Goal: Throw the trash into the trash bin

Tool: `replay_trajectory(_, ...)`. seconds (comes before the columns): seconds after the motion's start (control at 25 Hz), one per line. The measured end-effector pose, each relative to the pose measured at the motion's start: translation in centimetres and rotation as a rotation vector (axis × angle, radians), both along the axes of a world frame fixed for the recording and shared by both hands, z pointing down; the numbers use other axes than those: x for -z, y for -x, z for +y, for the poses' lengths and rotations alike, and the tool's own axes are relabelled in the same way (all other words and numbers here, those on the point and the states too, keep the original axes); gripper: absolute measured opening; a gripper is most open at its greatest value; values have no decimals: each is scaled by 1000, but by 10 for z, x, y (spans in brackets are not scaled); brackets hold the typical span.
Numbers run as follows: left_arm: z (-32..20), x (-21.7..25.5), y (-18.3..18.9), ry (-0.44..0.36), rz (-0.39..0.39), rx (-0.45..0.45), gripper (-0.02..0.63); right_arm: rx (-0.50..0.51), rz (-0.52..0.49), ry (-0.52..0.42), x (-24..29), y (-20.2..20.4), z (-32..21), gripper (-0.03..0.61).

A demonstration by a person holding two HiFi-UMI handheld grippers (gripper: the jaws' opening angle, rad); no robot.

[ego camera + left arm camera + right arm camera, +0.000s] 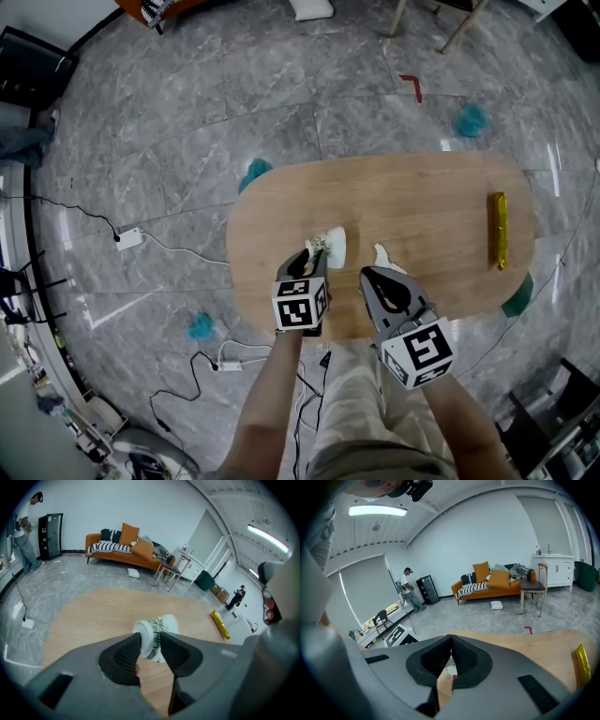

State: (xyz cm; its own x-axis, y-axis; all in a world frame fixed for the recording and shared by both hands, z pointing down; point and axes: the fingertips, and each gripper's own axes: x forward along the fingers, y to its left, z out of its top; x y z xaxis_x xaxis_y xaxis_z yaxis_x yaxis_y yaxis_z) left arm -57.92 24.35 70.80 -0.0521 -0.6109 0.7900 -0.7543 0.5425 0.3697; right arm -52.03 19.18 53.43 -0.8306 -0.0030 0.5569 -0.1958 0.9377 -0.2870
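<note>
The left gripper [314, 253] [149, 645] is clenched on a white paper cup with a dark printed pattern [334, 246] [158, 626]. Its fingers [123, 654] pinch the cup's rim end, and the cup lies on its side, reaching out beyond the tips over the oval light wooden table [422, 202]. The right gripper [373, 274] [451, 641] has its fingers [465, 660] pressed together at the tips. A small white crumpled scrap [382, 254] [450, 670] shows just at and under them, though I cannot tell whether it is pinched. A long yellow foil wrapper [499, 230] [219, 624] [582, 665] lies on the table well to the right of both fingertips.
</note>
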Motion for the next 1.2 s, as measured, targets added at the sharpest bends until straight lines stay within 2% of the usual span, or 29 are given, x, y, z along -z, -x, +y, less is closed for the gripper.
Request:
replay_trajectory(0.44, 0, 51, -8, -24, -19, 12, 143, 3, -33, -27, 35, -11, -1, 9)
replay_trajectory(1.2, 22, 143, -25, -71, -61, 93, 140, 66, -66, -63, 92, -38, 18, 9)
